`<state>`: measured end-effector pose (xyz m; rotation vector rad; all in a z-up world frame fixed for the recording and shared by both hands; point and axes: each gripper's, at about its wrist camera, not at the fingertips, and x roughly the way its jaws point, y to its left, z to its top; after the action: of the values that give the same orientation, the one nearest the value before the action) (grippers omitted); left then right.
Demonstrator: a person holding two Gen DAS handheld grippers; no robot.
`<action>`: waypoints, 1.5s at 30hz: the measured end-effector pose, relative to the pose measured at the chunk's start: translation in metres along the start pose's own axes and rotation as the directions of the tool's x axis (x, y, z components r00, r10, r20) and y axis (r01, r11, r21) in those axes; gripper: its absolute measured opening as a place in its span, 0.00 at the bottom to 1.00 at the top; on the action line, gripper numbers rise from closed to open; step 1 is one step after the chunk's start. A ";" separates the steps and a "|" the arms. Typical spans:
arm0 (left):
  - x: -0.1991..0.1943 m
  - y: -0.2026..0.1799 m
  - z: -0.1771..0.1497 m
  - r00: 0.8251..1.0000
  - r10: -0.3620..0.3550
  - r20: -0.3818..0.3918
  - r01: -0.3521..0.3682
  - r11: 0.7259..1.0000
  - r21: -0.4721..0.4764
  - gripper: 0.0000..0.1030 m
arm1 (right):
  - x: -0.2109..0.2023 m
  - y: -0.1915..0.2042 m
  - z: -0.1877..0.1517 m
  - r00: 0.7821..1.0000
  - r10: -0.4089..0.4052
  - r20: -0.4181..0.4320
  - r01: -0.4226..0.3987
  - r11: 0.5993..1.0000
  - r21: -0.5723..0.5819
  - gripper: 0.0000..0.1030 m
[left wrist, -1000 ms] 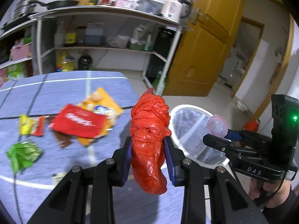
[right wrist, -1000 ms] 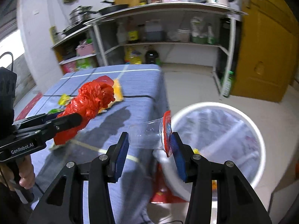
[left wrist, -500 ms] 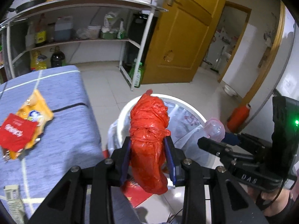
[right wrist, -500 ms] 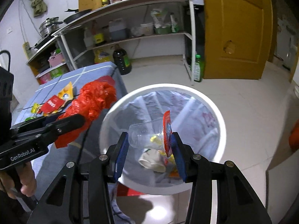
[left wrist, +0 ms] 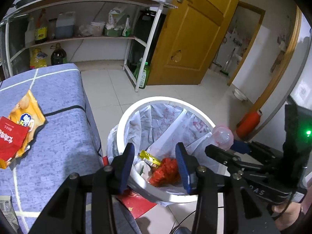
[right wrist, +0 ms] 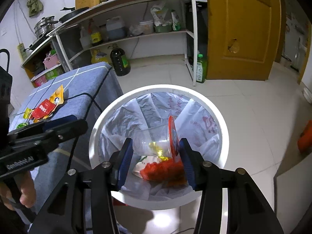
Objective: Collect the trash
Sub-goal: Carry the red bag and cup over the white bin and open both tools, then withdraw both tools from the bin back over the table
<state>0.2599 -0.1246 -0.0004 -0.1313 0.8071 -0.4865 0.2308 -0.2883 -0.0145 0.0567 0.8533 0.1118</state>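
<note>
A white trash bin (left wrist: 124,117) with a plastic liner stands on the floor beside the blue-clothed table (left wrist: 64,128). My left gripper (left wrist: 155,165) is open and empty above the bin. The crumpled red plastic bag (left wrist: 165,169) lies inside the bin, also in the right wrist view (right wrist: 163,170). My right gripper (right wrist: 156,157) is shut on a clear plastic cup (right wrist: 154,143) with a red lid, held sideways over the bin (right wrist: 220,124). The cup also shows in the left wrist view (left wrist: 223,137). Red and orange snack wrappers (left wrist: 17,130) lie on the table.
A metal shelf rack (left wrist: 81,37) with bottles and containers stands behind. A wooden door (left wrist: 191,39) is at the right. An orange-red bottle (left wrist: 249,124) lies on the floor. A green bottle (left wrist: 143,74) stands by the rack. A red paper (left wrist: 136,202) lies under the bin.
My left gripper has opened and the red bag has dropped into the bin. Both grippers have moved closer over the bin; the right still holds the cup.
</note>
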 end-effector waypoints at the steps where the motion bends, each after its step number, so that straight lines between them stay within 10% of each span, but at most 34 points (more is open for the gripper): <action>1: -0.003 0.002 0.000 1.000 0.002 0.003 -0.002 1.000 -0.003 0.45 | 0.001 0.001 0.000 1.000 0.001 -0.006 -0.001 1.000 0.000 0.48; 11: -0.039 0.018 -0.005 0.999 0.037 0.037 -0.037 0.999 -0.004 0.45 | -0.002 0.006 0.000 1.000 -0.007 0.000 0.007 1.000 0.006 0.51; 26: -0.124 0.084 -0.032 0.974 0.178 0.139 -0.168 0.982 -0.082 0.45 | -0.040 0.086 0.009 0.976 0.184 0.113 -0.171 0.979 -0.111 0.51; 45: -0.189 0.220 -0.074 0.898 0.417 0.138 -0.362 0.880 -0.308 0.60 | -0.011 0.206 0.026 0.932 0.360 0.044 -0.321 0.876 -0.361 0.51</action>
<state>0.1762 0.1630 0.0088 -0.2644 0.6762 0.0285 0.2277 -0.0849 0.0308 -0.1200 0.6949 0.5881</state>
